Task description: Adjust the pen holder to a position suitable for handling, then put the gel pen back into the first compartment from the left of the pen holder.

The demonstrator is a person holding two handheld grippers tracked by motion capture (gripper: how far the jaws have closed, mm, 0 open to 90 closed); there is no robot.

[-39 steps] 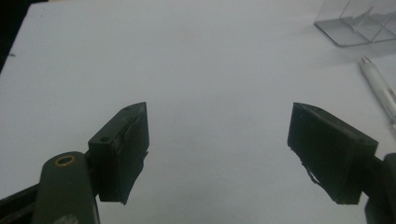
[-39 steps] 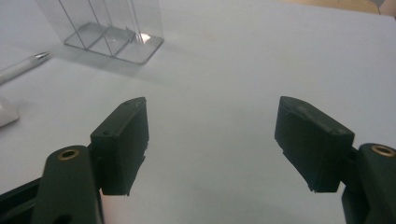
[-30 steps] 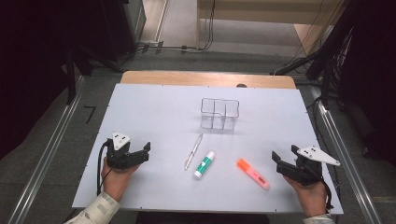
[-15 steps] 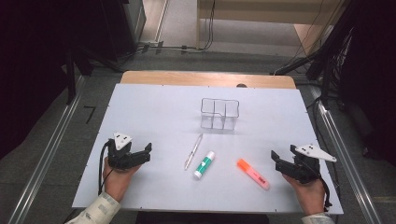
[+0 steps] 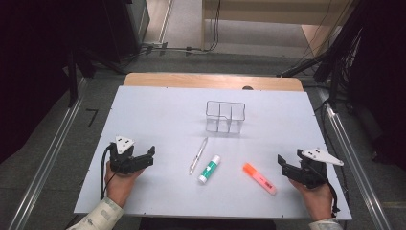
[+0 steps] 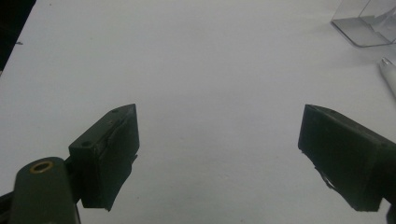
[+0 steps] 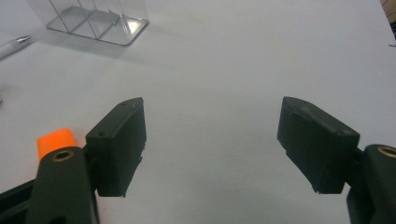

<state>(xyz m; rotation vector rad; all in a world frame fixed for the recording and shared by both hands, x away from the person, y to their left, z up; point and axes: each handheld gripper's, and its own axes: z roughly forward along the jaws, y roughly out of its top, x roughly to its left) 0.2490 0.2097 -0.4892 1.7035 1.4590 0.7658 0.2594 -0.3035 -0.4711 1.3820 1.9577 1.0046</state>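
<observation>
A clear plastic organizer [image 5: 225, 116] with several compartments stands at the middle of the white table [image 5: 158, 115]. In front of it lie a white pen [image 5: 198, 155], a green-and-white glue stick [image 5: 209, 168] and an orange highlighter [image 5: 259, 178]. My left gripper [image 5: 149, 155] rests at the front left, open, nothing between its jaws [image 6: 219, 154]. My right gripper [image 5: 282, 165] rests at the front right, open and empty [image 7: 212, 144], just right of the highlighter [image 7: 56, 142]. The organizer's corner [image 6: 369, 23] and the pen's tip [image 6: 388, 74] show at the right of the left gripper view; the organizer [image 7: 93, 16] shows in the right gripper view.
The table's wooden far edge [image 5: 210, 80] lies behind the white surface. Metal rails [image 5: 45, 163] run along both sides on the floor. Cables [image 5: 158, 48] trail on the floor beyond the table.
Nothing on the table has moved; the right hand has shifted very slightly, both grippers stay open.
</observation>
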